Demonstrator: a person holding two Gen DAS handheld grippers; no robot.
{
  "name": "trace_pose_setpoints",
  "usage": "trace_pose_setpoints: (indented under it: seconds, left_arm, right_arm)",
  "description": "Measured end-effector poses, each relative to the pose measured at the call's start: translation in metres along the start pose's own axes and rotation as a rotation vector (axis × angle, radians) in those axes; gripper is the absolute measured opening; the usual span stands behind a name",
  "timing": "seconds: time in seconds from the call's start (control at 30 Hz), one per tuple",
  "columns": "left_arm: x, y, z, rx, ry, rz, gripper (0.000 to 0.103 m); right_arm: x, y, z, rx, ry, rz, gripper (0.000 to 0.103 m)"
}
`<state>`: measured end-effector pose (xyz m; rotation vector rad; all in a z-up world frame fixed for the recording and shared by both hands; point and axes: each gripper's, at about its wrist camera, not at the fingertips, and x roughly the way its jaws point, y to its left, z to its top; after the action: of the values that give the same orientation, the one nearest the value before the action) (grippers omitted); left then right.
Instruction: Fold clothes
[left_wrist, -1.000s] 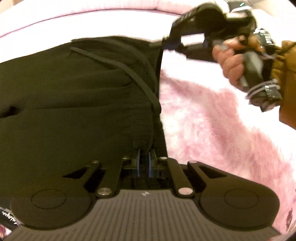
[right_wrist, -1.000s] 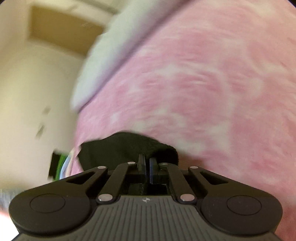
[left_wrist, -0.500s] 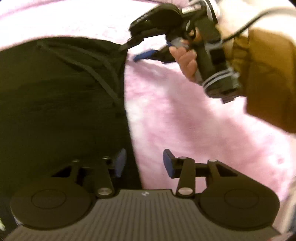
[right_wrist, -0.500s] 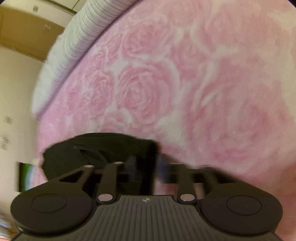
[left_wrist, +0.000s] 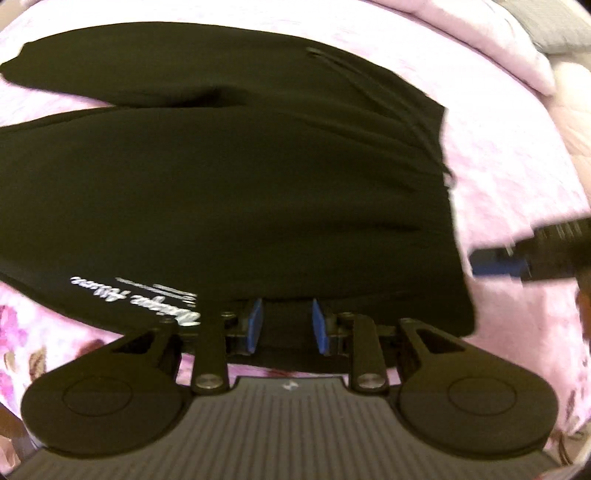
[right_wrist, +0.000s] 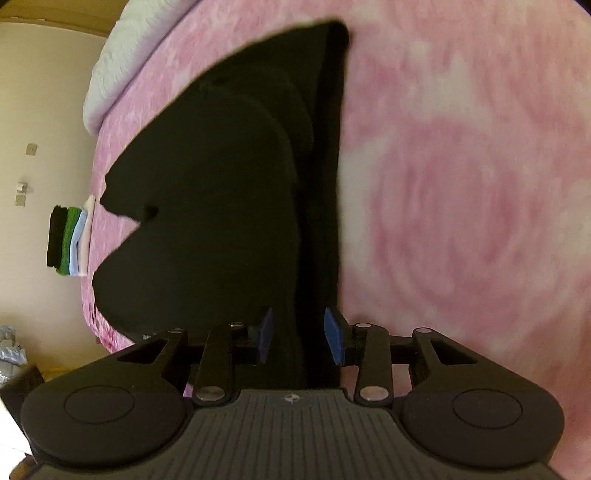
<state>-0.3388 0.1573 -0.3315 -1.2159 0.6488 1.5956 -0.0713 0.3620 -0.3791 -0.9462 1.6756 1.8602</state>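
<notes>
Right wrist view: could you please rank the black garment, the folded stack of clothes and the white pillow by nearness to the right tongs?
1. Black garment, directly ahead.
2. Folded stack of clothes, left.
3. White pillow, upper left.

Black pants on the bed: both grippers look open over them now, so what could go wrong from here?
The left gripper hangs open over the pants' near edge; closing now may pinch only the top layer. The drawstring lies loose and could snag. The right gripper straddles a fold edge and may drag it askew.
</notes>
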Motion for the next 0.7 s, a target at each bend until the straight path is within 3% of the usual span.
trace_pose_setpoints:
  seconds: [0.07, 0.13, 0.17, 0.33, 0.4, 0.5, 0.63, 0.7]
  left_arm:
    - [0.006, 0.007, -0.002, 0.003, -0.002, 0.013, 0.023]
    - [0.015, 0.013, -0.005, 0.012, 0.035, 0.015, 0.022]
    - [0.018, 0.014, -0.006, 0.019, 0.06, 0.002, 0.02]
    - [0.013, 0.009, -0.013, 0.093, 0.102, -0.035, 0.018]
    - [0.007, 0.017, -0.01, 0.085, 0.089, -0.039, 0.018]
    - [-0.006, 0.035, 0.0, 0.064, 0.033, -0.03, 0.018]
    - [-0.015, 0.075, 0.013, 0.06, -0.047, 0.009, 0.026]
    - [-0.012, 0.096, 0.019, 0.057, -0.072, 0.031, 0.031]
  right_arm:
    - [0.01, -0.002, -0.009, -0.004, -0.002, 0.002, 0.037]
    - [0.016, -0.003, -0.016, -0.01, -0.007, -0.028, 0.001]
    - [0.016, -0.004, -0.02, -0.014, -0.011, -0.049, 0.0]
    - [0.005, -0.009, -0.039, 0.044, -0.009, -0.151, 0.0]
    - [0.008, -0.006, -0.036, 0.072, -0.001, -0.192, 0.009]
    - [-0.003, 0.03, -0.032, -0.058, -0.093, -0.298, 0.024]
    - [-0.01, 0.081, -0.043, -0.232, -0.252, -0.402, 0.028]
    - [0.007, 0.103, -0.059, -0.326, -0.26, -0.441, 0.035]
